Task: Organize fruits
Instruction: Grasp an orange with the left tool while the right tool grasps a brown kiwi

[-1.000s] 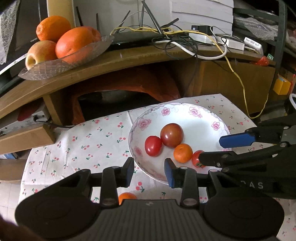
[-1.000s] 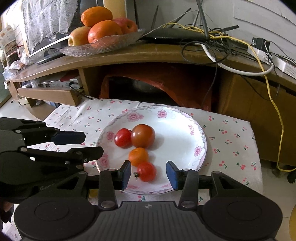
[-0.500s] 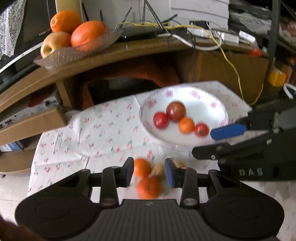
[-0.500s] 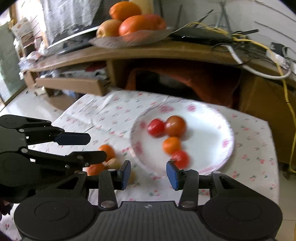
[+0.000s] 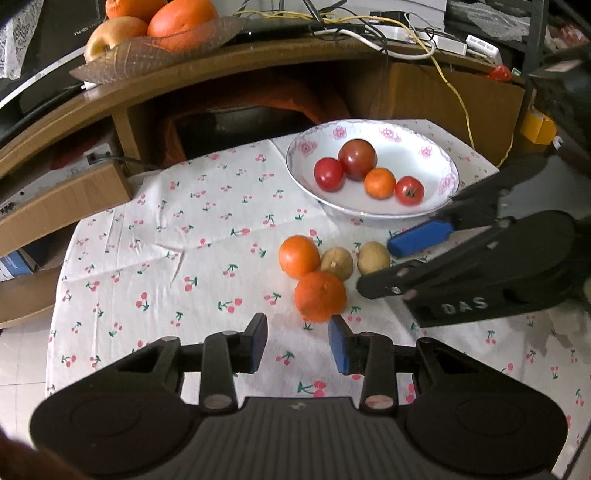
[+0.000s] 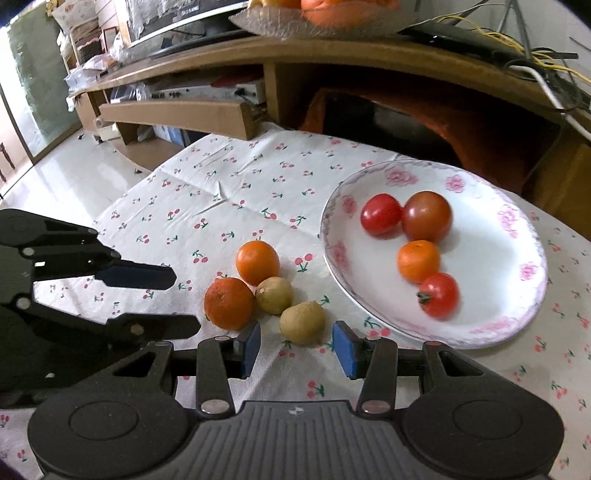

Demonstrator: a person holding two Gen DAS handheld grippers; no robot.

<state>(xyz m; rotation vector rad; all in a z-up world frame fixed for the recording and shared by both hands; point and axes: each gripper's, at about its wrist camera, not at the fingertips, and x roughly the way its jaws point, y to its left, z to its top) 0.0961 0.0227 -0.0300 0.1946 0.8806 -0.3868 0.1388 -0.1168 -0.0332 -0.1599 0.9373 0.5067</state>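
Both grippers have drawn back from the plate (image 6: 436, 332) with its four fruits, so the left gripper (image 5: 297, 341) and right gripper (image 6: 295, 345), each open and empty, now face four loose fruits (image 6: 273, 295) on the cloth (image 5: 177, 229), probably next for pickup.

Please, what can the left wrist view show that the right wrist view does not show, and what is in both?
Only the left wrist view shows the yellowish apple in the glass dish and the right gripper from outside. Only the right wrist view shows the floor and the left gripper from outside. Both show the flowered plate with four fruits and four loose fruits on the cherry cloth.
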